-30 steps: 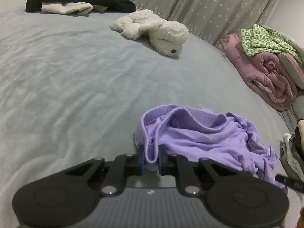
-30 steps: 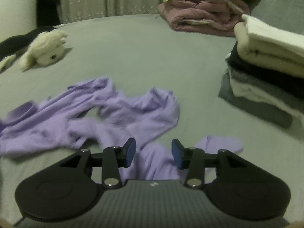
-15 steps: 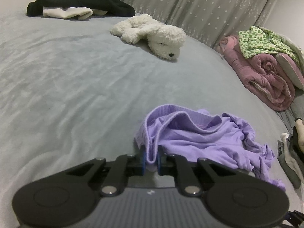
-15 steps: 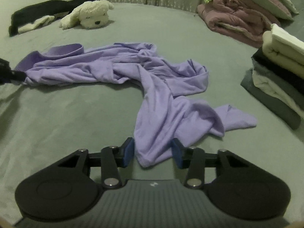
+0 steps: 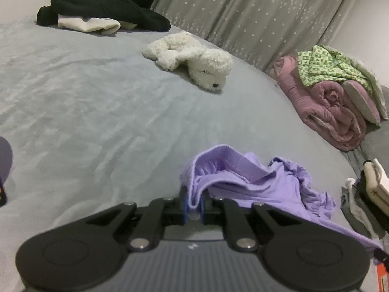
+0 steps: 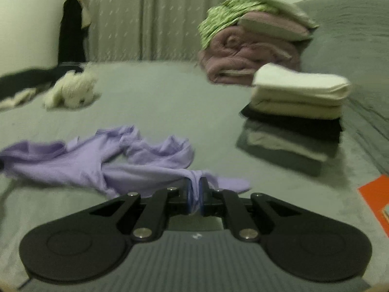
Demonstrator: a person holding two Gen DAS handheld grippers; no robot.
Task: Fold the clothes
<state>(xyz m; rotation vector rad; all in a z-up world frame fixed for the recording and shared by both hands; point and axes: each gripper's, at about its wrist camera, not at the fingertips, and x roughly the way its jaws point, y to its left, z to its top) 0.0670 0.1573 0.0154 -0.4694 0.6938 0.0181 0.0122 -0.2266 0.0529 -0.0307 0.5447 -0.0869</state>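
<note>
A crumpled lilac garment (image 5: 257, 182) lies on the grey bed (image 5: 97, 112). My left gripper (image 5: 193, 205) is shut on its ribbed band edge, the cloth pinched between the blue pads. In the right wrist view the same lilac garment (image 6: 102, 160) stretches leftward across the bed, bunched and twisted. My right gripper (image 6: 194, 198) is shut on a fold at its near end, and the cloth rises slightly into the jaws. That view is motion-blurred.
A white plush dog (image 5: 194, 63) and dark clothes (image 5: 102, 9) lie far back. Rolled pink bedding with a green patterned cloth (image 5: 333, 97) sits at right. A stack of folded clothes (image 6: 296, 112) stands right of the garment. An orange item (image 6: 376, 199) lies at the right edge.
My right gripper came down to the garment's near end and shut on it; it was open before. The left gripper kept its hold on the band and shifted little.
</note>
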